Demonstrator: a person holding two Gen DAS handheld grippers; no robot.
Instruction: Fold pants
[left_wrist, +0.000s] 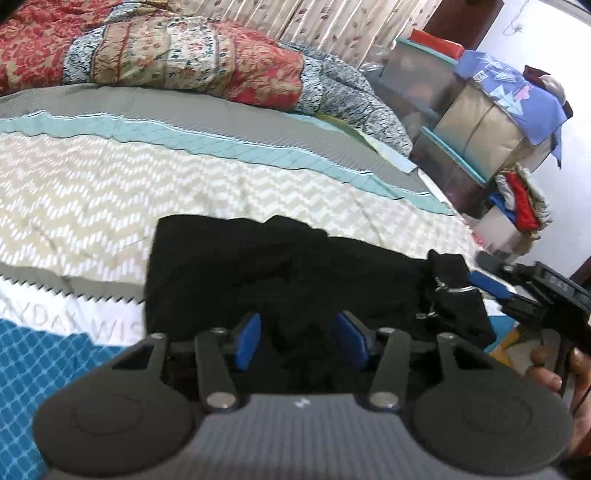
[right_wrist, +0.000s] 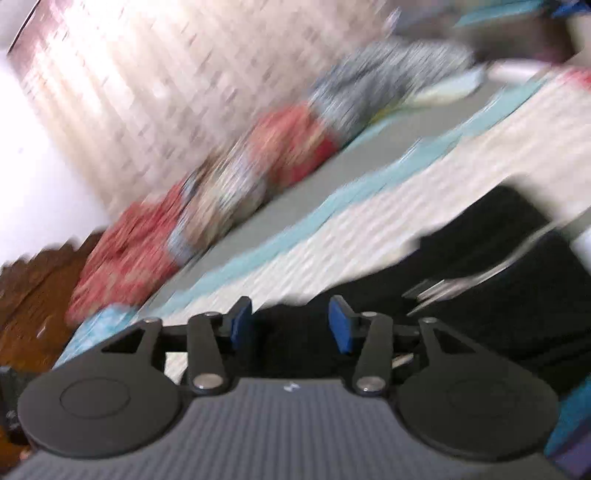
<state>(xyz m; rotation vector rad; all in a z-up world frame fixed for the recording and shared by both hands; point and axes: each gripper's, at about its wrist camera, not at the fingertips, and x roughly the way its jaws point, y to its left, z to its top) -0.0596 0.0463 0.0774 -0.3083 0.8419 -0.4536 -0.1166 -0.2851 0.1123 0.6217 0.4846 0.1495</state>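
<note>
Black pants (left_wrist: 280, 273) lie bunched on the bed's chevron cover (left_wrist: 110, 192), with a metal clasp at their right end. My left gripper (left_wrist: 301, 339) is open, its blue pads (left_wrist: 248, 339) spread over the near edge of the pants. My right gripper (left_wrist: 491, 284) shows at the right in the left wrist view, next to the clasp end of the pants. In the blurred right wrist view the right gripper (right_wrist: 291, 326) is open with the black pants (right_wrist: 498, 295) just beyond and to the right of it.
A folded red floral quilt (left_wrist: 166, 55) lies along the far side of the bed. Storage boxes (left_wrist: 461, 122) and piled clothes (left_wrist: 517, 199) stand beside the bed on the right. A blue checked cloth (left_wrist: 44, 365) covers the near left.
</note>
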